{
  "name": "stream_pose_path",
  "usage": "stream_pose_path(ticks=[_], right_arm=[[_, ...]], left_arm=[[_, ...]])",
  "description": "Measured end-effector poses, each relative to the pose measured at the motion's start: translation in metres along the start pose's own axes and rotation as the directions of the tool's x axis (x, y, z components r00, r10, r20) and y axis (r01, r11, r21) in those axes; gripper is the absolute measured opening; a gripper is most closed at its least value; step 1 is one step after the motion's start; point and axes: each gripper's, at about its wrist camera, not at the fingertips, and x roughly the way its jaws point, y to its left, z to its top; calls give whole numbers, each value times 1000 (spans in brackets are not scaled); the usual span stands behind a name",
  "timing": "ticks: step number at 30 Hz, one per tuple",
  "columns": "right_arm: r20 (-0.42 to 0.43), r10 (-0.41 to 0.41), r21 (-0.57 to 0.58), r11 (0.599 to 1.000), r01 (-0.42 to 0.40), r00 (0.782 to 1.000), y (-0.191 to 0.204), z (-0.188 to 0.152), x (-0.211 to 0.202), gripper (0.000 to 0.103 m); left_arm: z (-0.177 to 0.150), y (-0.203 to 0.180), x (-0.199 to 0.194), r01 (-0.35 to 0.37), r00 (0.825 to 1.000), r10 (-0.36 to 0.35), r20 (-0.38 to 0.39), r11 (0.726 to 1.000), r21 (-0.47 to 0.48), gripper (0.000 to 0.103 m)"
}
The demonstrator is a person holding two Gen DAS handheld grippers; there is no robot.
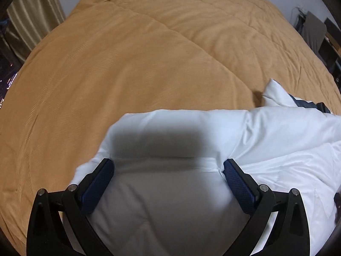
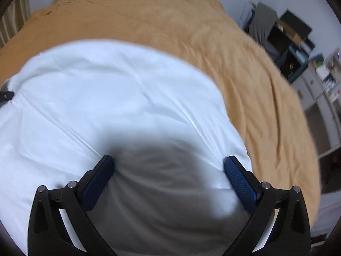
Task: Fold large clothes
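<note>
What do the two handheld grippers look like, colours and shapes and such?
Both match: the left gripper and right gripper each have two black, angular plastic fingers with triangular cut-outs, silver pivot pins, and dark blue textured pads inside the tips. No cables, markings or sleeves show.

One white padded garment (image 1: 266, 132) (puffy, creased) at six o'clock; one tan corduroy bed cover (image 1: 110, 64) under it; two black grippers with blue textured pads, left gripper (image 1: 168, 168) and right gripper (image 2: 169, 166); one beige curtain (image 1: 32, 15) at ten o'clock
</note>
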Motion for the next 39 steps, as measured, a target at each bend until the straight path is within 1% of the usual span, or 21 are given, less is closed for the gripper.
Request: stream_pose_path(ticks=[2, 3, 5, 7, 10, 13, 15, 16, 17, 18, 21, 23, 25, 27, 29, 30, 31, 32, 33, 36, 39], right_arm=[[-26, 92, 127, 988, -88, 995, -30, -4, 6, 102], [-26, 101, 159, 983, -95, 995, -38, -1, 5, 101], [1, 55, 177, 983, -54, 999, -37, -2, -11, 97], [60, 7, 152, 988, -16, 998, -26, -9, -40, 94], [194, 58, 50, 996, -68, 979, 9, -30, -89, 94], [263, 78, -87, 995, -57, 962, 49, -58, -112, 94], [193, 101, -147, 986, -73, 976, 67, -71, -93, 94], [129, 104, -153, 985, -84, 986, 69, -78, -75, 96], [103, 127, -130, 985, -113, 987, 66, -85, -58, 99], [123, 144, -112, 985, -131, 982, 62, -90, -52, 103], [100, 156, -98, 984, -146, 983, 56, -83, -51, 102], [95, 153, -70, 987, -146, 984, 58, -80, -61, 98], [126, 211, -68, 977, -203, 969, 65, -76, -81, 91], [190, 248, -111, 967, -230, 950, 79, -70, -103, 91], [231, 290, -183, 950, -251, 929, 101, -61, -116, 92], [218, 305, -223, 940, -257, 927, 115, -57, -113, 93], [192, 293, -248, 938, -243, 936, 128, -53, -100, 94], [154, 257, -259, 942, -212, 954, 138, -52, -81, 95], [94, 235, -248, 947, -206, 967, 143, -52, -55, 101], [84, 303, -179, 942, -285, 949, 127, -52, -27, 103], [80, 303, -177, 942, -286, 949, 125, -49, -24, 103]], left_arm=[[-3, 11, -1, -50, 999, 50, 0, 999, -19, 103], [-2, 17, -5, -72, 997, 72, 3, 997, -34, 103], [-6, 29, -27, -100, 993, 104, 48, 992, -72, 100], [-27, 40, -69, -67, 989, 82, 126, 991, -120, 100], [-76, 46, -120, 68, 976, -38, 216, 989, -132, 102], [-113, 42, -125, 41, 977, -24, 212, 996, -79, 102], [-131, 37, -92, -19, 992, 23, 124, 999, -29, 103], [-140, 41, -77, 13, 994, -9, 110, 999, -31, 103], [-149, 48, -78, 42, 989, -34, 142, 998, -52, 103], [-152, 52, -78, 50, 986, -38, 164, 996, -68, 103], [-146, 55, -78, 55, 988, -43, 151, 996, -77, 103], [-149, 65, -84, 90, 988, -75, 137, 990, -109, 102], [-157, 80, -95, 133, 986, -116, 122, 982, -136, 102], [-162, 100, -96, 193, 978, -169, 118, 955, -226, 102], [-177, 129, -89, 299, 954, -278, 110, 884, -360, 102], [-185, 142, -87, 351, 936, -332, 121, 838, -417, 102], [-196, 154, -88, 395, 917, -374, 140, 794, -461, 102], [-204, 163, -92, 430, 900, -403, 164, 765, -479, 102], [-209, 167, -97, 446, 893, -414, 177, 757, -478, 102], [-221, 167, -109, 465, 884, -424, 196, 757, -459, 102], [-233, 168, -109, 531, 844, -494, 211, 707, -468, 102]])
